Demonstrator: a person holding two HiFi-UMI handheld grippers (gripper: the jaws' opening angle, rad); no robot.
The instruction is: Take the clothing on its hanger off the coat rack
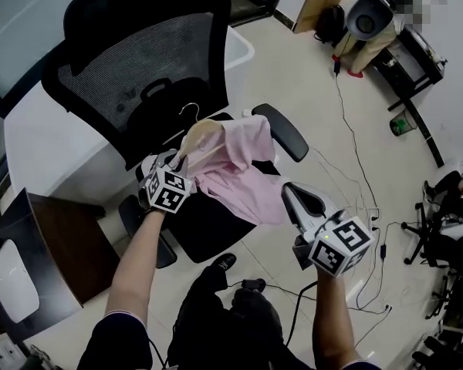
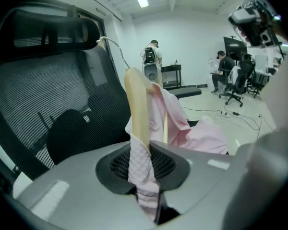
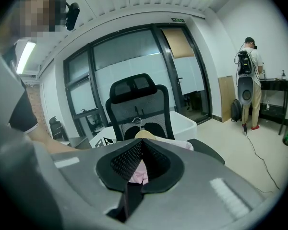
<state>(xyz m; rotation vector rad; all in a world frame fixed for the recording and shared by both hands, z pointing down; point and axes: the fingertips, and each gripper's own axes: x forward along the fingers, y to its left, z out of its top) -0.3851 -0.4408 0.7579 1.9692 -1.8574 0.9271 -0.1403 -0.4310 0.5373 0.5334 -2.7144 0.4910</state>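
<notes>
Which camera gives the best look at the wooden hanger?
The head view: the hanger shows from above with its hook, a wooden arm and the shirt draped on it, gripped by the left tool. The left gripper view shows it close but end-on; the right gripper view shows only its top and hook, small.

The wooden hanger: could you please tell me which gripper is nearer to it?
Left. The left gripper has its fingers clamped on the wooden hanger through the pink shirt; the right gripper is off it, beside the shirt's lower edge.
</notes>
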